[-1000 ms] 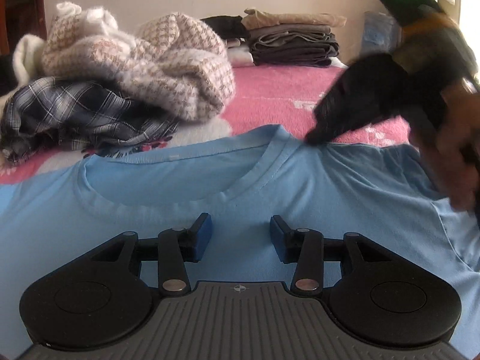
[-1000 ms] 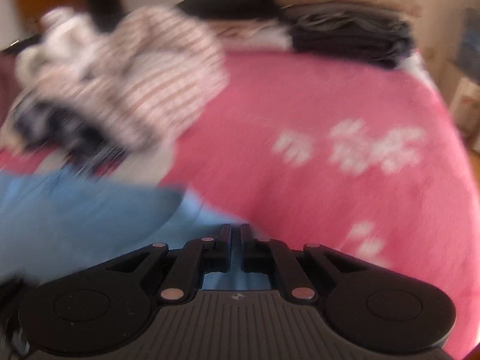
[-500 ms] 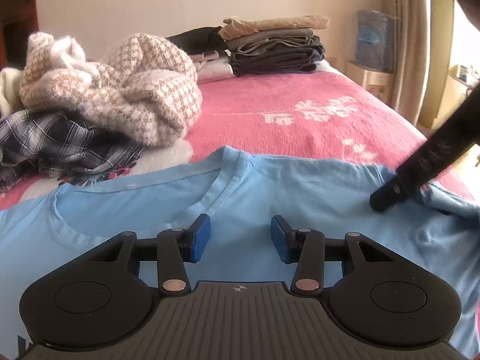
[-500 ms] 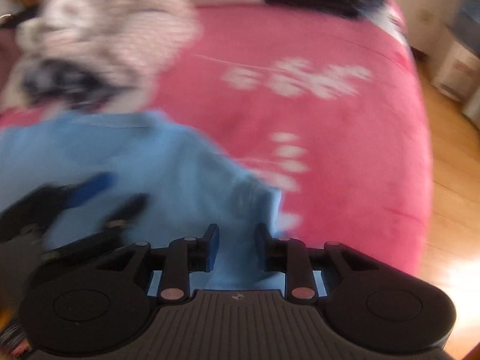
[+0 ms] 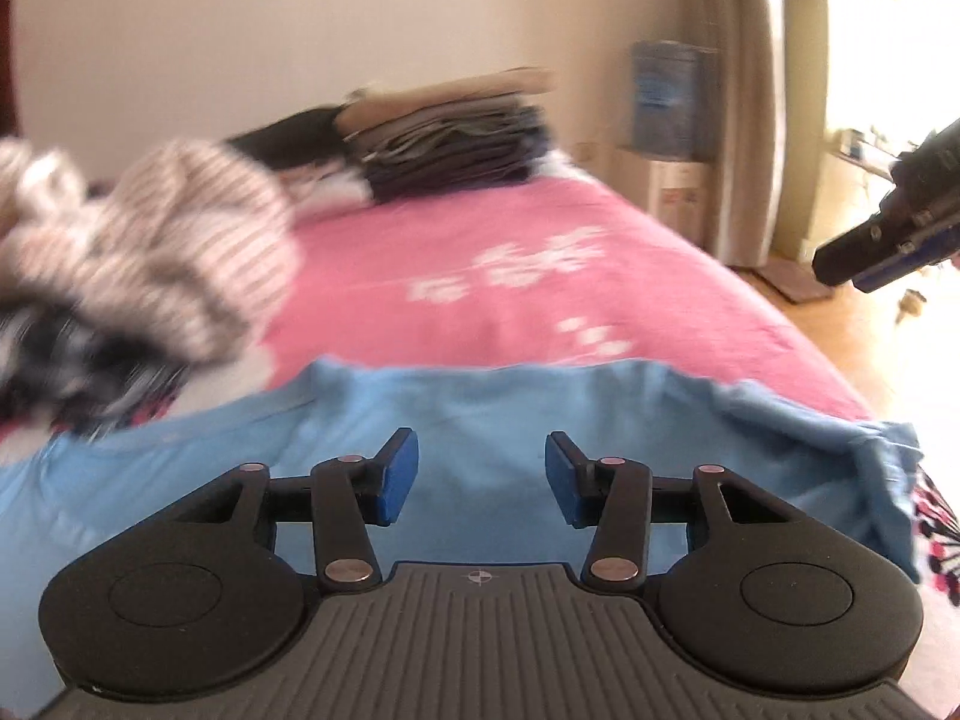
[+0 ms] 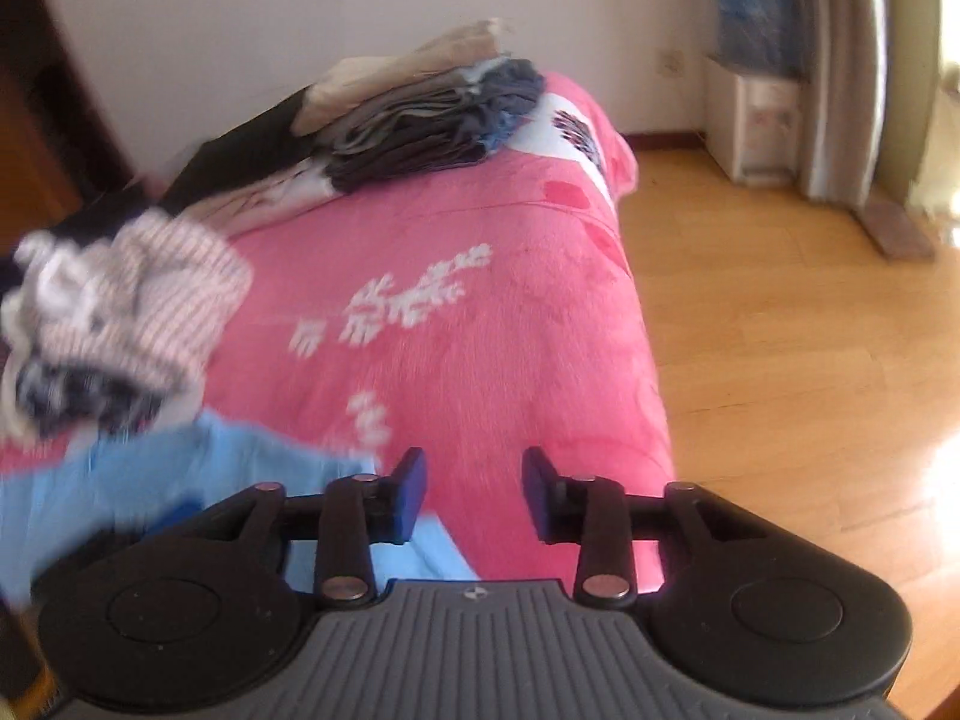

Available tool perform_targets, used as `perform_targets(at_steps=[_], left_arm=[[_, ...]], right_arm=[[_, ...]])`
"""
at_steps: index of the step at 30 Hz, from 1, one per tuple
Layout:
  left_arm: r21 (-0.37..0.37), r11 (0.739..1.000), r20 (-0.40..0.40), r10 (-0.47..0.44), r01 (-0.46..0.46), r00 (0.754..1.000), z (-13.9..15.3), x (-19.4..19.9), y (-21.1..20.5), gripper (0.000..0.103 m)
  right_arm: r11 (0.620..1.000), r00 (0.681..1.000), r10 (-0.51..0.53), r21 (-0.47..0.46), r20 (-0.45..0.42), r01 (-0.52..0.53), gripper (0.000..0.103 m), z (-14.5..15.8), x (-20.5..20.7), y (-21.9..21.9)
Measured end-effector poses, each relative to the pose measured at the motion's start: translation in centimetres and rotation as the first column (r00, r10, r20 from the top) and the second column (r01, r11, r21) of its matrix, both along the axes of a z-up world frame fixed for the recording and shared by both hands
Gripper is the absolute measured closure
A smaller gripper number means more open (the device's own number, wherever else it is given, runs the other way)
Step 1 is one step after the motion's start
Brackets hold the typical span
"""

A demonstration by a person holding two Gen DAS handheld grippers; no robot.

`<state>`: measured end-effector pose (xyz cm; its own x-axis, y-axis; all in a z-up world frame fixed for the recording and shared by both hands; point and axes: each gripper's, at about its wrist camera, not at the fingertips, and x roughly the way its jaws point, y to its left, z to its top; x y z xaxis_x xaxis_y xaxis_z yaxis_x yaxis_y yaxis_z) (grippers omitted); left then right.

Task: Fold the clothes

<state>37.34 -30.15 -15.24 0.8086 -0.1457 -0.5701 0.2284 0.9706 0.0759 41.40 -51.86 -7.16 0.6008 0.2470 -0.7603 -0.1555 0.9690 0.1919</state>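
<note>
Tee [image 5: 492, 420]: thin light-blue knit cloth, matt, soft creases at the sleeve end.
Bedcover [image 6: 498, 324]: pink fleecy cloth, short nap, matt, with a white woven-looking pattern.
Heap [image 5: 180, 276]: thick fuzzy knit, beige and white check; darker plaid cloth beneath, blurred.
Stack [image 6: 420, 120]: folded woven cloth, tan, grey and dark, flat and matt.
Floor [image 6: 810, 360]: wood boards, smooth, glossy where sunlight falls.
Left gripper [image 5: 480, 474] and right gripper [image 6: 474, 492]: matt black plastic, ribbed grey base, small shiny metal pins; fingers [image 5: 396, 474] faced in blue pads, rubbery-looking.
Wall [image 5: 300, 30]: plain, matt.
</note>
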Motion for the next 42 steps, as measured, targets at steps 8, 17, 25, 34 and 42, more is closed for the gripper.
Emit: perform_targets(at_steps=[8,17,25,34,42], left_arm=[[0.016,1.0,-0.007,-0.006,0.006,1.0,-1.3,0.7,-1.8,0.052],[0.011,1.0,0.003,0.015,-0.015,1.0,-1.6,0.5,-1.6,0.048],[0.015,1.0,0.009,0.021,-0.021,1.0,-1.7,0.4,-1.7,0.048],[0.02,0.999,0.016,0.026,-0.026,1.0,-1.8,0.2,-1.8,0.047],[0.018,0.999,0.016,0.031,-0.031,0.999,-1.8,0.2,-1.7,0.046]], right_arm=[[0.992,0.993,0.088,-0.085,-0.075,-0.094,0.055,-2.8,-0.4,1.4],[0.987,0.991,0.044,0.158,-0.125,-0.024,0.058,-5.1,1.6,-0.3],[0.989,0.992,0.036,0.147,-0.123,-0.018,0.069,-5.5,1.1,-0.1],[0.98,0.991,0.032,0.199,-0.127,-0.006,0.1,-6.0,1.1,0.1],[0.961,0.988,-0.152,0.233,0.004,0.147,0.1,-4.0,-0.2,-2.5]])
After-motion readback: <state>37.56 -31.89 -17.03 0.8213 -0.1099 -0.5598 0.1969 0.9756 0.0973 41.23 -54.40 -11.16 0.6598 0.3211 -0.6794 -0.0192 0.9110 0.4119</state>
